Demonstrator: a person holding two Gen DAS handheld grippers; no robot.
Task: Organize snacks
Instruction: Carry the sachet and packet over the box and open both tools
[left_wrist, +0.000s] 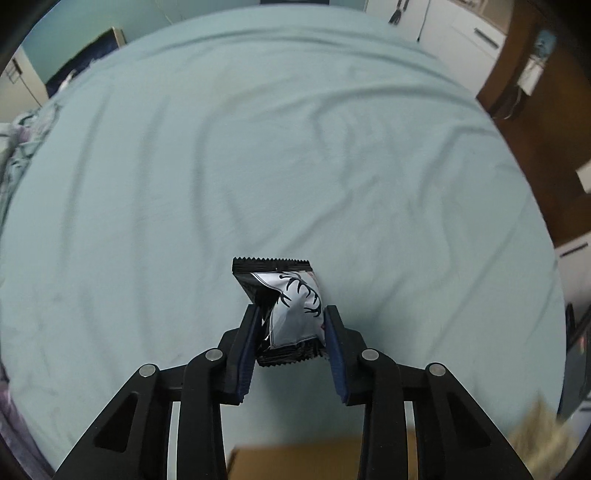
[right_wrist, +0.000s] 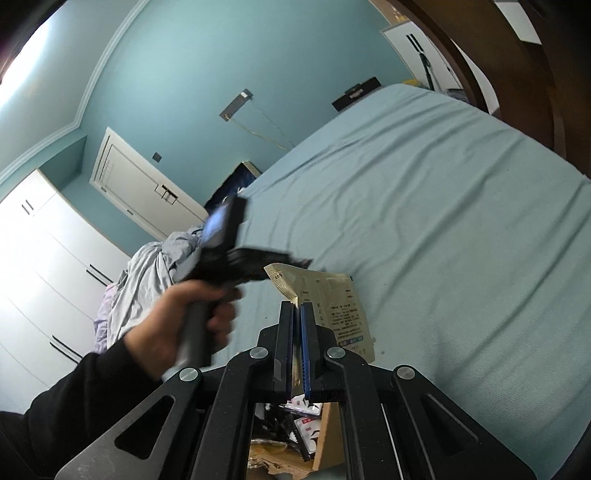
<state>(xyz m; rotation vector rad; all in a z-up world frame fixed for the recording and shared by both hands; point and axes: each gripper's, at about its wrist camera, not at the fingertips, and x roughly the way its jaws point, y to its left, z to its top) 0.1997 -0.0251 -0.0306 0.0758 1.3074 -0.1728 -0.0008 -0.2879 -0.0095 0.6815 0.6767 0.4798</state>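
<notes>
Snack packets gripped above the bed (left_wrist: 258, 147)

A black-and-silver packet (left_wrist: 291, 306) is clamped in the left claw (left_wrist: 290, 314); a beige sachet (right_wrist: 332, 306) is pinched by the closed right claw (right_wrist: 297, 306).

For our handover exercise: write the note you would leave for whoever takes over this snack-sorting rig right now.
Left gripper: shut on a black-and-white snack packet, over the bed sheet.
Right gripper: shut on a tan sachet, above the cardboard box.
Done: some packets already lie in the box.
Left: put both held snacks away.
</notes>
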